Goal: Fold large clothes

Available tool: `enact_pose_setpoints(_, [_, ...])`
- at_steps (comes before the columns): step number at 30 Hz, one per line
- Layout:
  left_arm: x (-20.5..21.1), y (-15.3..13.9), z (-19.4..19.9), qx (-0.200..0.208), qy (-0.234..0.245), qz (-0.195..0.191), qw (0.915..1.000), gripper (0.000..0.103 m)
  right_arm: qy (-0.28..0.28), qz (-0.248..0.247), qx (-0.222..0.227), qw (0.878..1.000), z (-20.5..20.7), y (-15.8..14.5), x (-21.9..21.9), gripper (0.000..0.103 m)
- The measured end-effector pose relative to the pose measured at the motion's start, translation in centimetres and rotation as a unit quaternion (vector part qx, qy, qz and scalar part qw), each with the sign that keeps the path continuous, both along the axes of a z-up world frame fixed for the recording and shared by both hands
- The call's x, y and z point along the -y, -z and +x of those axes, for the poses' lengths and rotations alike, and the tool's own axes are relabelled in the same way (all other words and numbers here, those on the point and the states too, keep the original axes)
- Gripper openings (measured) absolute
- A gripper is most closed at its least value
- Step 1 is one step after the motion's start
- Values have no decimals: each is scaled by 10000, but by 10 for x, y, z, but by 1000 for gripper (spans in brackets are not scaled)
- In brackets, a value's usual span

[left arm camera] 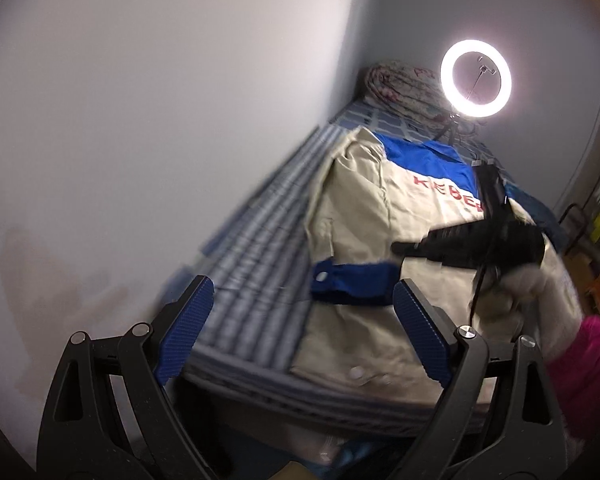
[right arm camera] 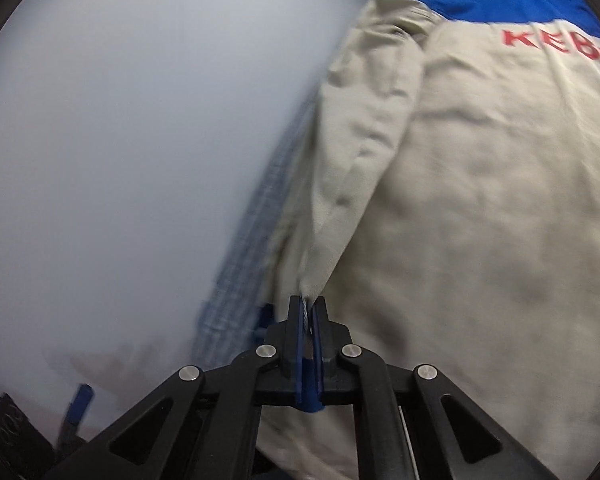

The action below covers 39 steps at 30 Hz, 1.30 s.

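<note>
A beige work jacket (left arm camera: 380,208) with a blue yoke and red letters lies spread on the bed. Its sleeve ends in a blue cuff (left arm camera: 352,280) with a snap, lying across the jacket's near part. My left gripper (left arm camera: 304,284) is open above the bed's near end, its blue pads (left arm camera: 188,320) wide apart on either side of the cuff and touching nothing. My right gripper (right arm camera: 308,300) is shut on a pinched fold of the beige sleeve (right arm camera: 364,128), which pulls up to a point at the pads. From the left wrist, the right gripper (left arm camera: 400,247) reaches in over the jacket.
The bed (left arm camera: 260,248) has a blue-and-white striped sheet and runs along a white wall (left arm camera: 140,120). A rolled quilt (left arm camera: 400,88) and a lit ring light (left arm camera: 476,74) stand at its far end. A gloved hand (left arm camera: 540,288) with a pink sleeve (left arm camera: 592,364) holds the right gripper.
</note>
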<state>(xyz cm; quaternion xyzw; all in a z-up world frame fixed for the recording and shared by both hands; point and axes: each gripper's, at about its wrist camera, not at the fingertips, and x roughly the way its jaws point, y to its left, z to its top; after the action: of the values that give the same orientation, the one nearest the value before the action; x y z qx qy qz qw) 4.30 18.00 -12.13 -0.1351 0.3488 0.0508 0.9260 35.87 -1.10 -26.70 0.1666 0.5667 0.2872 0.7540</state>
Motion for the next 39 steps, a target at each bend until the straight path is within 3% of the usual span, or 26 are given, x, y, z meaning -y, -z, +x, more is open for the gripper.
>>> enact_pose_setpoints(3, [0, 23, 32, -286, -41, -432, 9986, 93, 52, -336, -70, 9994, 0, 23, 8, 2])
enact_pose_setpoints(8, [-5, 69, 86, -791, -158, -1240, 9890, 93, -46, -499, -72, 9987, -6, 32, 6, 6])
enact_pose_setpoints(10, [-4, 85, 100, -938, -259, -1381, 9856, 93, -129, -493, -15, 9987, -13, 30, 11, 9])
enact_pose_setpoints(12, [-5, 99, 112, -1078, -366, -1438, 9830, 87, -183, -529, 101, 9984, -19, 23, 14, 25])
enact_pose_setpoints(15, [-3, 115, 132, -1249, -436, -1519, 9795, 63, -192, -699, 395, 9966, -31, 16, 28, 27])
enact_pose_setpoints(17, [1, 120, 142, -1324, -343, -1450, 9799, 24, -189, -718, 506, 9960, -40, 0, 41, 27])
enact_pose_setpoints(21, [9, 114, 149, -1206, -270, -843, 9888, 0, -154, -738, 687, 9948, -44, -24, 52, 27])
enact_pose_setpoints(25, [1, 83, 147, -770, -446, -435, 9951, 0, -135, -668, 830, 9942, -49, -42, 51, 27])
enact_pose_setpoints(28, [-8, 64, 144, -502, -421, -300, 9974, 0, -141, -650, 889, 9938, -42, -36, 34, 27])
enact_pose_setpoints(31, [-20, 67, 141, -553, -402, -865, 9939, 0, -77, -668, 786, 9946, -26, -28, 17, 27])
enact_pose_setpoints(33, [-27, 80, 142, -762, -260, -1416, 9866, 21, -40, -633, 672, 9957, -24, -22, 15, 27])
enact_pose_setpoints(34, [-29, 88, 143, -918, -257, -1603, 9825, 56, -25, -628, 655, 9959, -22, -20, 13, 28])
enact_pose_setpoints(35, [-30, 95, 143, -934, -315, -1684, 9808, 68, -21, -651, 652, 9957, -23, -19, 13, 32])
enact_pose_setpoints(36, [-30, 98, 140, -911, -350, -1678, 9810, 68, -19, -723, 674, 9951, -25, -18, 13, 39])
enact_pose_setpoints(39, [-30, 115, 143, -1116, -278, -1859, 9758, 68, -47, -728, 603, 9955, -27, -14, 18, 39])
